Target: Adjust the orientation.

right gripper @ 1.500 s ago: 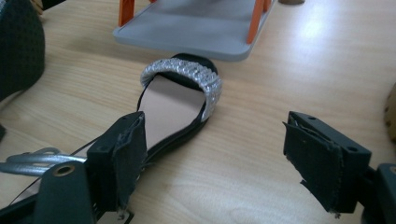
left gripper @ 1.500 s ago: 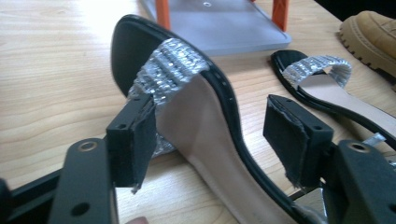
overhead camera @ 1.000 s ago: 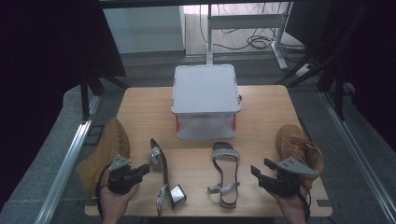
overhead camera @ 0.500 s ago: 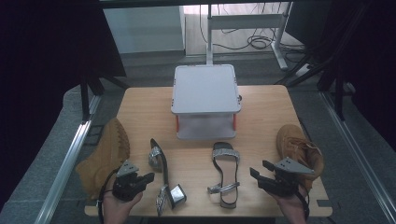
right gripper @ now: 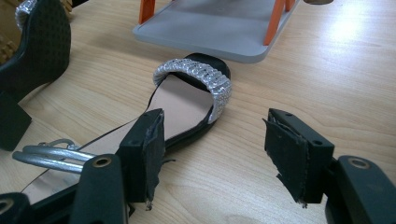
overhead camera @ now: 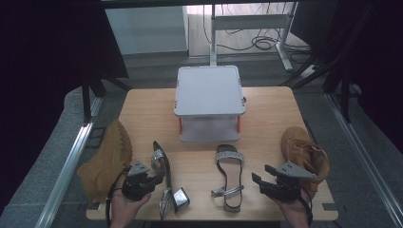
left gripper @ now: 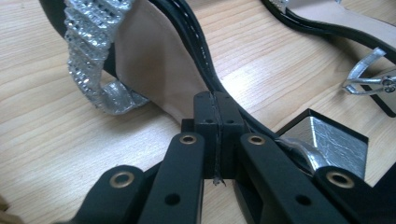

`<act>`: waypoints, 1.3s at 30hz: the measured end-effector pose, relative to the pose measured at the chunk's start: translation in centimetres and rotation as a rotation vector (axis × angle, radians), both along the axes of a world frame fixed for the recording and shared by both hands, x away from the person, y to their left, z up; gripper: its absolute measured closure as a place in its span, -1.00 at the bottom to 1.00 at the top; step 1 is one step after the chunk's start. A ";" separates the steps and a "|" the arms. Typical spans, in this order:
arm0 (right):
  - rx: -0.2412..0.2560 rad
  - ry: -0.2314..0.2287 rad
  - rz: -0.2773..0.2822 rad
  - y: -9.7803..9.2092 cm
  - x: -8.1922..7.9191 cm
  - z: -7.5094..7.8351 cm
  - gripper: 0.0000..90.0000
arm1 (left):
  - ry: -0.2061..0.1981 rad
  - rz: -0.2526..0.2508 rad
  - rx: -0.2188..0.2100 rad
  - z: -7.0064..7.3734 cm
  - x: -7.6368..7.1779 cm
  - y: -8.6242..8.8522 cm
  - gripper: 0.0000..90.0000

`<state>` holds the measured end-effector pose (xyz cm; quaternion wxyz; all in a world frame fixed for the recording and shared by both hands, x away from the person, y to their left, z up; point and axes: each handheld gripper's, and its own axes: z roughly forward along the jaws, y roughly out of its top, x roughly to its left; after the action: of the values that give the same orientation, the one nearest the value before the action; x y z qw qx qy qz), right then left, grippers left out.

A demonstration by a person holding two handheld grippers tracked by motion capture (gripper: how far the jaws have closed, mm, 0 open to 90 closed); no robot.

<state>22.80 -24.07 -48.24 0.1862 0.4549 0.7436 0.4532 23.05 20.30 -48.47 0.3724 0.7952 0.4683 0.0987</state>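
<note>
A silver-strapped black sandal (overhead camera: pixel 164 183) lies tipped on its side at the front left, its block heel (left gripper: pixel 331 140) toward the table edge. My left gripper (overhead camera: pixel 153 180) is shut, and its joined tips (left gripper: pixel 217 105) press against the edge of this sandal's sole. The matching sandal (overhead camera: pixel 228 178) lies flat at the front centre. My right gripper (overhead camera: pixel 260 174) is open just right of the flat sandal. In the right gripper view its left finger (right gripper: pixel 144 154) overlaps the edge of the flat sandal (right gripper: pixel 187 100), and bare table shows in the gap (right gripper: pixel 212 140).
A grey two-level stand (overhead camera: pixel 209 97) with orange posts sits mid-table, its base (right gripper: pixel 210 28) just beyond the flat sandal's toe. One tan boot (overhead camera: pixel 107 156) lies at the left edge and another (overhead camera: pixel 304 154) at the right, behind my right gripper.
My left gripper has slid right, up against the tipped sandal. The right gripper has hardly moved and stays open.
</note>
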 end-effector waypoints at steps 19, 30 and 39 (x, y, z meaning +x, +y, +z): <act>0.018 0.016 0.020 0.2 0.0 0.0 -0.15 | 0.012 -0.045 0.033 -0.2 1.1 -1.1 0.99; 0.078 0.036 0.022 -0.4 0.1 -0.1 -0.15 | 0.021 -0.042 0.023 -0.6 2.1 -1.6 0.99; 0.071 0.048 0.013 -0.7 0.1 -0.6 -0.15 | 0.051 -0.114 0.051 -1.4 5.5 -5.8 0.99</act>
<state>22.87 -24.79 -48.88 0.1489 0.4671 0.7342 0.4697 28.52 14.55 -49.90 0.3450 0.8320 0.4291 0.0688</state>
